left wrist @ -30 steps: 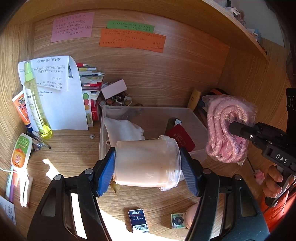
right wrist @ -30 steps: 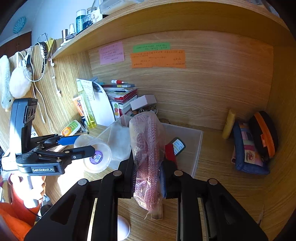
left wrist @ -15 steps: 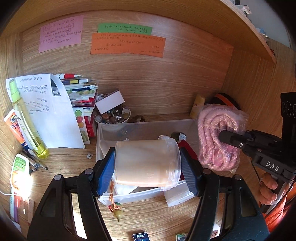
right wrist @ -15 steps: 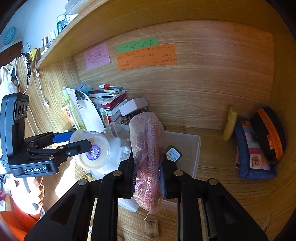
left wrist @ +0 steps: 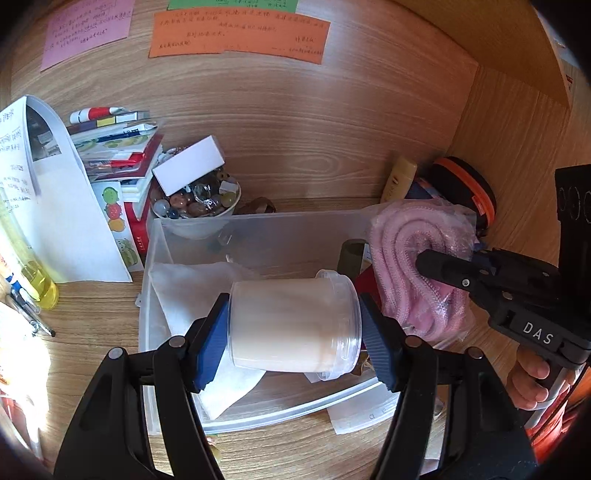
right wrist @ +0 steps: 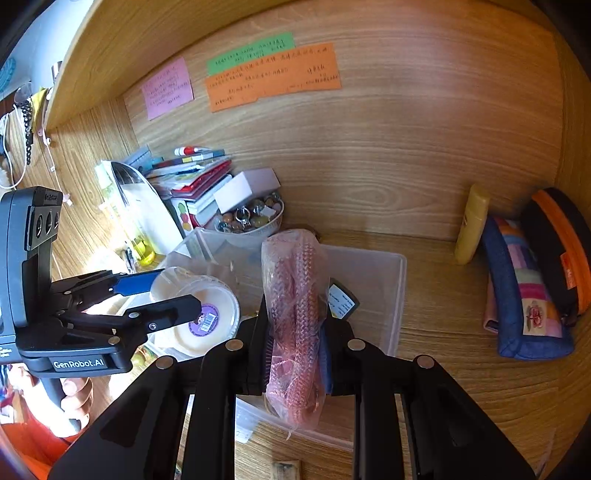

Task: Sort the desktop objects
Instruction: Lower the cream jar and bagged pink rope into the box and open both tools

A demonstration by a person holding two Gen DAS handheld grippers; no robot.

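Surface: light wood-grain desk (right wrist: 461, 373) set in a matching alcove under an overhead shelf; sunlight falls across its left part. Back panel (right wrist: 388, 147) carries three paper notes, pink (left wrist: 86, 31), green (right wrist: 251, 53) and orange (left wrist: 240, 35), all handwritten.

Centre: clear rectangular plastic storage bin (left wrist: 258, 236), walls translucent, holding a white cloth pouch (left wrist: 184, 284).

Left gripper (left wrist: 293, 326), black frame with blue pads: jaws clenched on a translucent cylindrical plastic jar with cream contents (left wrist: 291, 325), held on its side above the bin.

Right gripper (right wrist: 297, 347), black: jaws clamped on a coiled pink braided rope in a crinkled clear bag (right wrist: 293, 314), held upright over the bin's right part, just beside the jar.

Behind the bin: white bowl of glossy mixed beads (left wrist: 195, 205), a white box (left wrist: 188, 170) leaning on it; stack of books (left wrist: 118, 147); curled white printed sheet (left wrist: 55, 206).

Right rear: yellow tube (right wrist: 471, 221), patchwork fabric pouch (right wrist: 524, 295), black case with orange zip (right wrist: 561, 251).
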